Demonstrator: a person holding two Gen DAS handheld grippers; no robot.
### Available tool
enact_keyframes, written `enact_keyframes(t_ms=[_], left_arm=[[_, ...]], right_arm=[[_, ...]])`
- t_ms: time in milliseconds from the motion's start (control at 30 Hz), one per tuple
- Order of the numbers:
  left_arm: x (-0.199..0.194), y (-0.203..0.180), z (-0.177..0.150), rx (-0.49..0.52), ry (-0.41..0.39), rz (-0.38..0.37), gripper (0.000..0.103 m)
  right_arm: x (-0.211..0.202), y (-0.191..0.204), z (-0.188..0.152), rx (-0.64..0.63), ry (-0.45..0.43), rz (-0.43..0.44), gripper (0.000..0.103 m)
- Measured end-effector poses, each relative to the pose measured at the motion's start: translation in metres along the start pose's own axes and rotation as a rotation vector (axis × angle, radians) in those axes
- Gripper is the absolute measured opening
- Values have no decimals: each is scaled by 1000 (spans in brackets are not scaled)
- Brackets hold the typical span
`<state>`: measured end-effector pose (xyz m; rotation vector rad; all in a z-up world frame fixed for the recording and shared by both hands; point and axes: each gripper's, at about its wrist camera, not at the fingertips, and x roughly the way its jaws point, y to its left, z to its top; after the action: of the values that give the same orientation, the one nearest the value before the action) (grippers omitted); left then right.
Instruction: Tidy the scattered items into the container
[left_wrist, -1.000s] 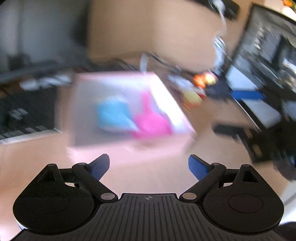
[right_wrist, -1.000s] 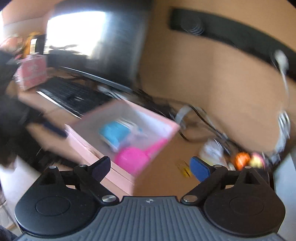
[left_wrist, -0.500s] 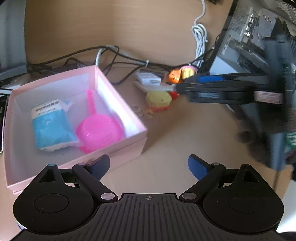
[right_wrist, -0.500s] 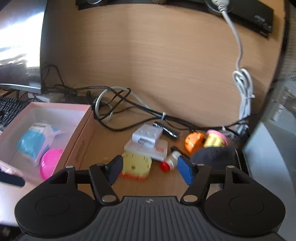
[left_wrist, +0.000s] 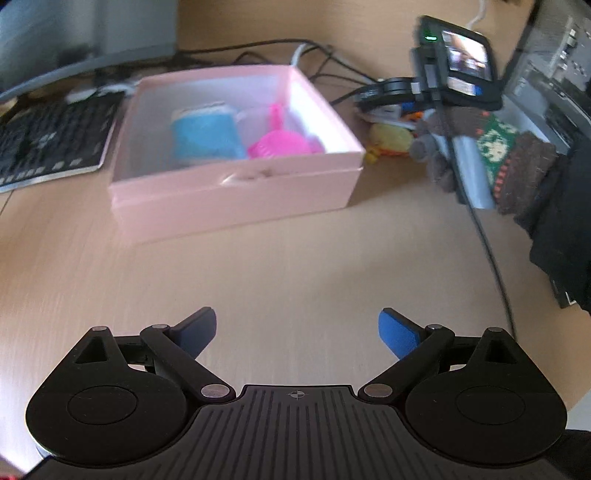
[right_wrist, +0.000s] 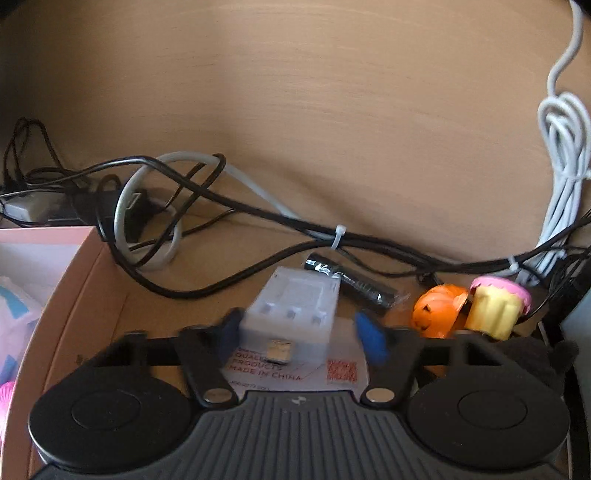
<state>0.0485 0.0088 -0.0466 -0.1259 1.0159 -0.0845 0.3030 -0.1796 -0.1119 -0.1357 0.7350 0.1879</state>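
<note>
The pink box (left_wrist: 236, 199) stands on the desk and holds a blue packet (left_wrist: 207, 138) and a pink scoop (left_wrist: 280, 142). My left gripper (left_wrist: 297, 330) is open and empty, well in front of the box. My right gripper (right_wrist: 297, 339) is open with its fingers either side of a white plastic adapter (right_wrist: 291, 310) that lies on a printed packet (right_wrist: 295, 369). To its right lie a black wrapped stick (right_wrist: 351, 282), an orange pumpkin toy (right_wrist: 436, 310) and a yellow cupcake toy (right_wrist: 496, 306). A yellow toy (left_wrist: 389, 138) lies right of the box.
Tangled black and grey cables (right_wrist: 177, 206) run along the back wall. A coiled white cable (right_wrist: 561, 155) hangs at the right. A keyboard (left_wrist: 48, 144) lies left of the box. The box's corner (right_wrist: 59, 295) is left of my right gripper. A gloved hand (left_wrist: 480, 155) holds the right gripper.
My right gripper has moved forward and down so its fingers flank the white adapter. My left gripper has pulled back and turned, so the box now sits farther ahead.
</note>
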Motion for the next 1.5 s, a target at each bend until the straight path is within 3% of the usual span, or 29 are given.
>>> enact_keyframes(t_ms=[67, 200, 300, 400, 533, 600, 667, 733, 933, 1167, 1233, 1500], left_arm=[[2, 3, -2, -16, 6, 5, 98], [6, -2, 1, 2, 6, -5, 98], [7, -8, 1, 41, 2, -30, 98], [8, -15, -4, 86, 10, -46, 98], [8, -22, -12, 134, 32, -65, 100], [9, -24, -16, 142, 38, -64, 100], [8, -25, -19, 135, 38, -64, 100], [5, -24, -22, 120, 35, -61, 100], [-13, -13, -37, 48, 19, -13, 101], [-31, 5, -53, -49, 17, 41, 101], [-32, 3, -52, -44, 10, 34, 101], [-12, -36, -31, 118, -47, -39, 101]], right_arm=[[-11, -6, 1, 30, 18, 17, 48], [-60, -10, -11, 30, -55, 16, 47], [-103, -11, -25, 27, -71, 72, 47], [-144, -8, -50, -14, -49, 179, 47], [-183, 4, -84, -173, -10, 432, 48], [-190, 7, -95, -237, -32, 421, 62], [-188, 2, -92, -191, -47, 400, 67], [-181, -4, -81, -113, -58, 365, 68], [-115, -4, -50, -23, -55, 135, 68], [-53, -12, -45, 41, 57, 138, 68], [-53, -15, -47, 53, 56, 165, 59], [-121, -43, -80, 85, 13, 90, 59]])
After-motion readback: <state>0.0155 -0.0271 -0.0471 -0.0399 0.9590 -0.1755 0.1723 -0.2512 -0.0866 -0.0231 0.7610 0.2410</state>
